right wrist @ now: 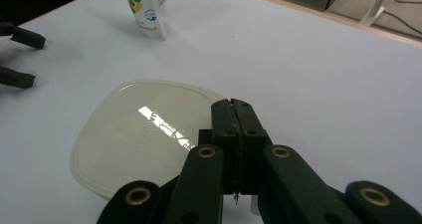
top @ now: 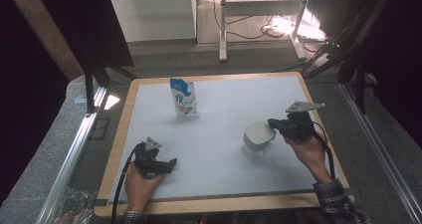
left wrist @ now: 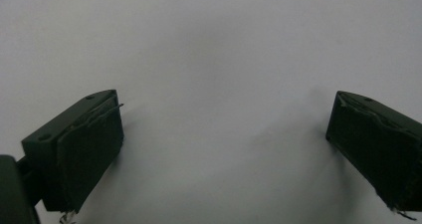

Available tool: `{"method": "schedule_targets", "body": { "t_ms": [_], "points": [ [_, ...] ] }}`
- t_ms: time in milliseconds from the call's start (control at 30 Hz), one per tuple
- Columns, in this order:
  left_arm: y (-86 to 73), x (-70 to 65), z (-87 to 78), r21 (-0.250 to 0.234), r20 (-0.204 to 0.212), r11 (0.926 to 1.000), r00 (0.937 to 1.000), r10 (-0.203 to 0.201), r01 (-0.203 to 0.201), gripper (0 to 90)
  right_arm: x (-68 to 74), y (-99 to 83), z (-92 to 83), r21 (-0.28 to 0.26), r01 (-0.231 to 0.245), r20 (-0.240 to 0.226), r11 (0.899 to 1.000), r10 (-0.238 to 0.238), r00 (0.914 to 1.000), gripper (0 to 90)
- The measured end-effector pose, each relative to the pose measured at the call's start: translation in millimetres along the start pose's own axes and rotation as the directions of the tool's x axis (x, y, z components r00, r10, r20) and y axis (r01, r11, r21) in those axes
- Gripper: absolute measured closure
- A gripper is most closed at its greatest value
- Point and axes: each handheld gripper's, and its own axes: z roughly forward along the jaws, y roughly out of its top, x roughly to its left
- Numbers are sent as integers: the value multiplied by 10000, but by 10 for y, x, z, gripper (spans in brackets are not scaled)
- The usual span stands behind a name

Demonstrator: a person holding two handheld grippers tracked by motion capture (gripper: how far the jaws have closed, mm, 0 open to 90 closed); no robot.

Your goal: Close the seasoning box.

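Note:
A white, rounded-square lid (top: 258, 132) (right wrist: 144, 134) hangs slightly tilted over a clear container (top: 254, 150) right of the table's middle. My right gripper (top: 272, 126) (right wrist: 233, 104) is shut on the lid's right edge, its two jaws pressed together there. My left gripper (top: 171, 163) (left wrist: 224, 129) rests low at the front left, open, with only bare white tabletop between its jaws; it is also seen at the far left of the right gripper view (right wrist: 22, 57). A blue and white pouch (top: 183, 98) (right wrist: 147, 10) stands upright at the back, left of centre.
The white tabletop (top: 224, 92) has a wooden rim. Dark frames and metal rails flank it on both sides. Beyond the far edge are a desk leg and cables on the floor.

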Motion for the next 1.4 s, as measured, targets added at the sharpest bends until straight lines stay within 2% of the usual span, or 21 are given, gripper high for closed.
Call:
{"method": "schedule_targets", "body": {
  "t_ms": [833,1133,1333,1400],
  "points": [
    [0,1,0,9,0,10000,10000,9,-9,13,-53,-15,4,-58,-181,-88,9998,181,9998,900],
    [0,1,-1,12,0,10000,10000,8,-8,13,-99,-83,42,256,-117,503,9996,104,9987,900],
    [-1,-3,-1,10,-1,10000,10000,-44,44,13,-182,-180,81,-8,-639,75,9980,639,9979,900],
    [-1,-3,-1,10,-1,10000,10000,-44,44,13,-189,-195,85,-49,-616,76,9981,617,9981,900]
  ]
}}
